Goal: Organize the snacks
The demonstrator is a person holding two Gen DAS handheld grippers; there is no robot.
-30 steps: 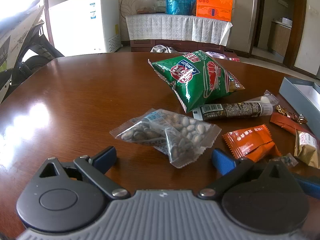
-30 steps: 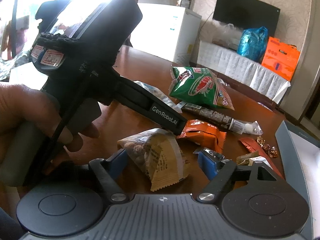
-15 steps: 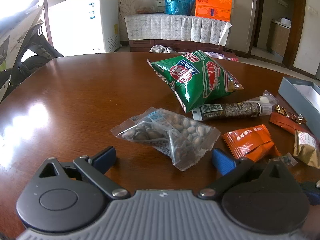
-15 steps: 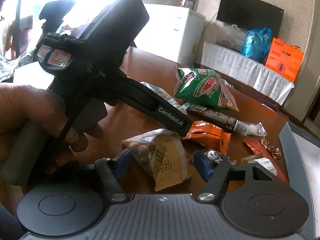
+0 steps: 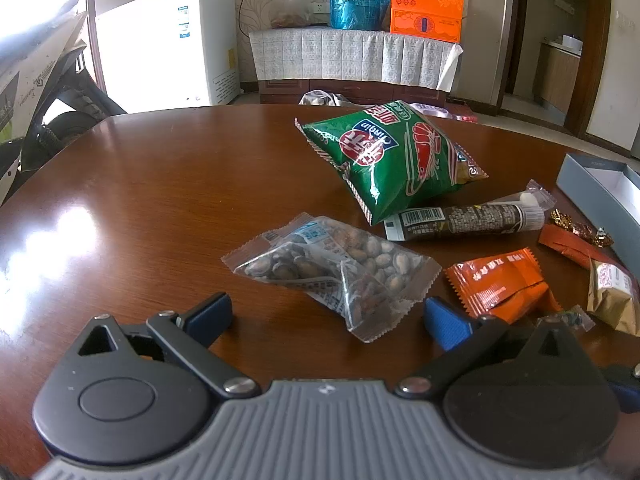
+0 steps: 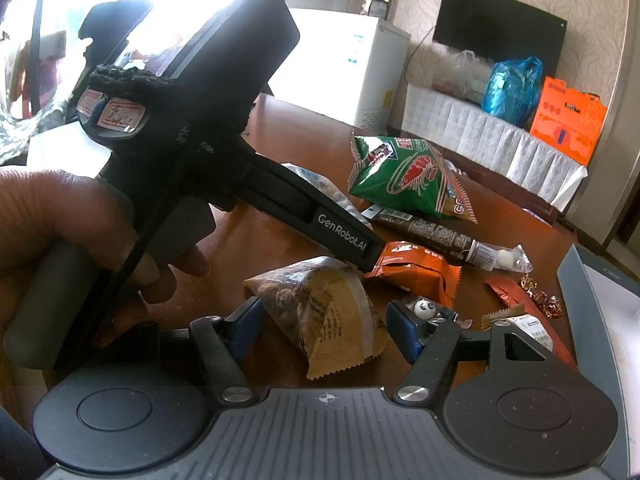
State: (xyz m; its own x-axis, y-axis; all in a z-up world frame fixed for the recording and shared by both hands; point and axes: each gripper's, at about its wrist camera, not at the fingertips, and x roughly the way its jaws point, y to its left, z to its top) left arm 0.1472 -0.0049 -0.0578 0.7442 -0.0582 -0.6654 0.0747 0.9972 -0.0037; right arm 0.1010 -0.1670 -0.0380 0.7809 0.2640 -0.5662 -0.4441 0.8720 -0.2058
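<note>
Between the right tool's (image 6: 323, 330) closing jaws lies the tan snack packet (image 6: 320, 312).

Daylight flooded in from the left in both views. In the left wrist view the window (image 5: 36, 0) was blown out to white, and a broad patch of glare (image 5: 68, 228) lay on the polished desk (image 5: 180, 184), washing out the wood grain there. The green shrimp-chip bag (image 5: 392, 160) caught small glints on its foil. In the right wrist view the upper left was overexposed, so the left tongs' body (image 6: 224, 92) stood almost as a silhouette against it, with little surface detail. Both views bent straight lines toward the edges, as with the door frame (image 5: 600, 44). Focus was fairly sharp mid-frame, and the corners looked softer and darker.
</note>
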